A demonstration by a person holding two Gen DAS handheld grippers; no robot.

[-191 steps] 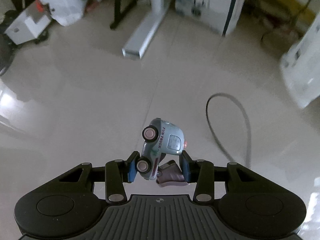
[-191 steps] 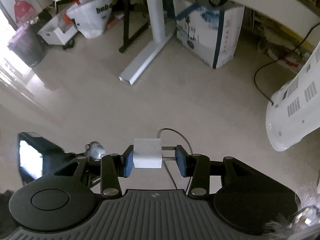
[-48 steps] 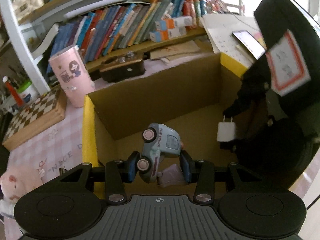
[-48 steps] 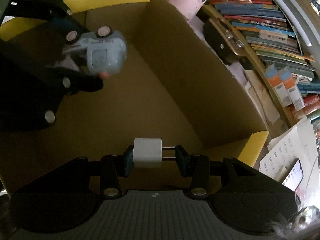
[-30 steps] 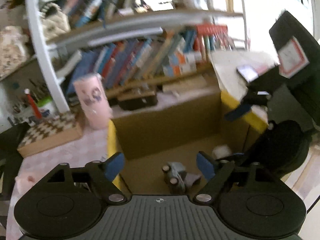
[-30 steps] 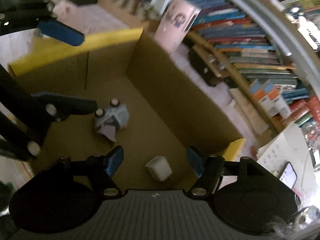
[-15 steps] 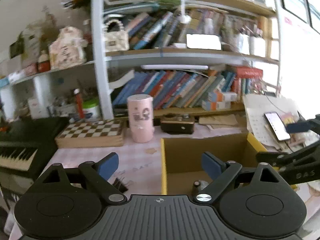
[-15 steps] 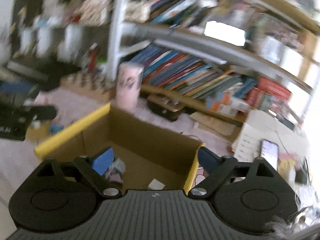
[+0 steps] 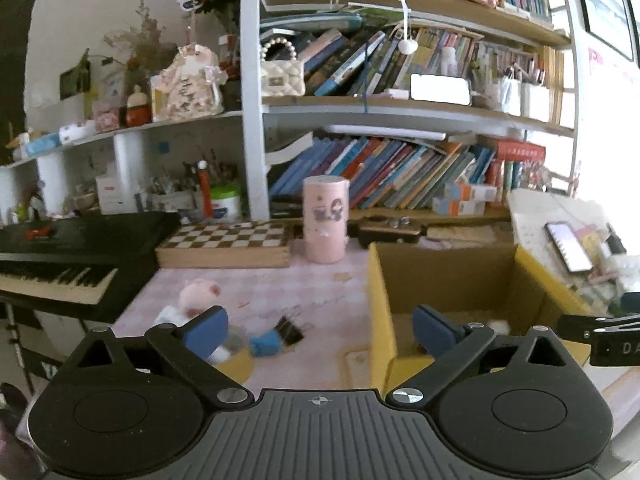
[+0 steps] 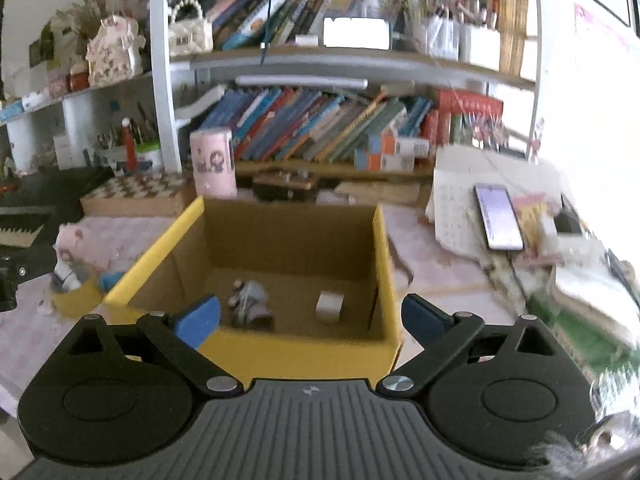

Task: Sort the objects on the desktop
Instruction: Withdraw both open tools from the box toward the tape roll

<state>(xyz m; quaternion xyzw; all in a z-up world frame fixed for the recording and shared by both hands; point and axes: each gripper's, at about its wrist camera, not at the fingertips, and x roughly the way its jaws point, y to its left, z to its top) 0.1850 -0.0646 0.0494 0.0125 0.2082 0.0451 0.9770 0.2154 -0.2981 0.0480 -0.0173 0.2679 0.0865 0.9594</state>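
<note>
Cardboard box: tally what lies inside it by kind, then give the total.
Inside the cardboard box:
Toy car: 1
White charger cube: 1
Total: 2

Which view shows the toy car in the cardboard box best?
The right wrist view: it looks down into the cardboard box, where the toy car lies on the floor beside the white charger. In the left wrist view the box wall hides the car.
</note>
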